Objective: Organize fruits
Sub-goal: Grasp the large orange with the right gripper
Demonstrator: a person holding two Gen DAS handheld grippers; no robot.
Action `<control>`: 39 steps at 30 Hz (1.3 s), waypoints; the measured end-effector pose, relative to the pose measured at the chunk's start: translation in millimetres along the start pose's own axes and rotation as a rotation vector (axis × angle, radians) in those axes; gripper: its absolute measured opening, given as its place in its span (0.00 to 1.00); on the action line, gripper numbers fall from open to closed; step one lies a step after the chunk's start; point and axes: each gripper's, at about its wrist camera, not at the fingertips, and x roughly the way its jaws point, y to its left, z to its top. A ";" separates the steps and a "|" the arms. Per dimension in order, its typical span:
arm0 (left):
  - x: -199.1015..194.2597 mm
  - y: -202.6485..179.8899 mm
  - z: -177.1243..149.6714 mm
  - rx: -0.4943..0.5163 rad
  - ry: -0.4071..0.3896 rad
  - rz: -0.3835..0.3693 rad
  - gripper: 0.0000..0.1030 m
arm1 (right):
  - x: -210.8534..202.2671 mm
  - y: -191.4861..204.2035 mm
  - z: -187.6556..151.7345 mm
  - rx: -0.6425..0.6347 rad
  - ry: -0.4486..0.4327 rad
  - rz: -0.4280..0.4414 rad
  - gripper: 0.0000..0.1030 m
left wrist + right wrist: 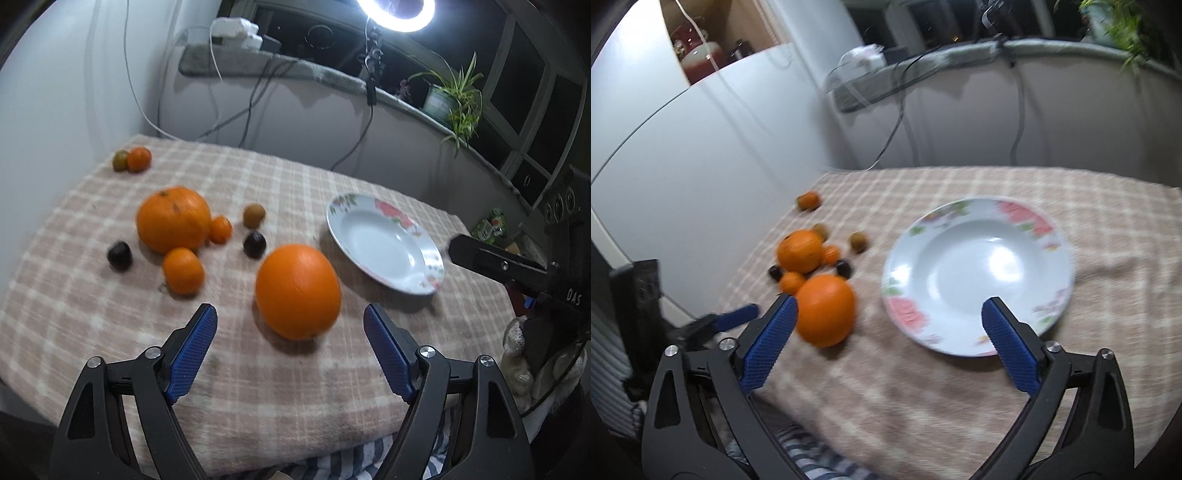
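Left wrist view puts your left hand-held gripper (290, 332) spread wide, nothing between its blue pads, with the near large orange (298, 291) just ahead at 12 o'clock. Your right hand-held gripper (888, 332) is spread too and holds nothing; it points toward the plate (979, 236), whose near rim sits just beyond the pads.

As far as you can judge, the sorting has not started: the plate is bare and every fruit lies on the cloth. From the left wrist, the plate (424, 258) is at 2 o'clock of the near orange. The second large orange (173, 218) sits at 10 o'clock, with two small oranges (183, 270) touching or nearly touching it. Two dark plum-like fruits (254, 244) and one brownish one (254, 215) lie near that cluster. Another pair of small fruits (133, 159) rests well apart, near the far left corner. All of these are left to move.

The surface (110, 332) wears a pink-and-cream checked cloth, soft and slightly rumpled, so round fruit may roll when nudged. Beyond it you have a white wall, dangling cables, a ledge with a potted plant (454, 96) and a ring light (397, 14) at 1 o'clock, with dark windows behind.
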 end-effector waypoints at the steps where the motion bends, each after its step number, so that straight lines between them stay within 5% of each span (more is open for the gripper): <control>1: 2.7 0.1 -1.0 -0.003 0.008 -0.008 0.76 | 4.5 4.0 -0.6 -0.004 0.015 0.017 0.96; 17: 26.9 4.7 1.8 -0.003 0.033 -0.043 0.70 | 76.8 33.3 -3.2 -0.009 0.220 0.149 0.68; 39: 43.4 6.4 5.3 -0.006 0.047 -0.061 0.62 | 107.6 45.8 -3.1 -0.069 0.295 0.131 0.67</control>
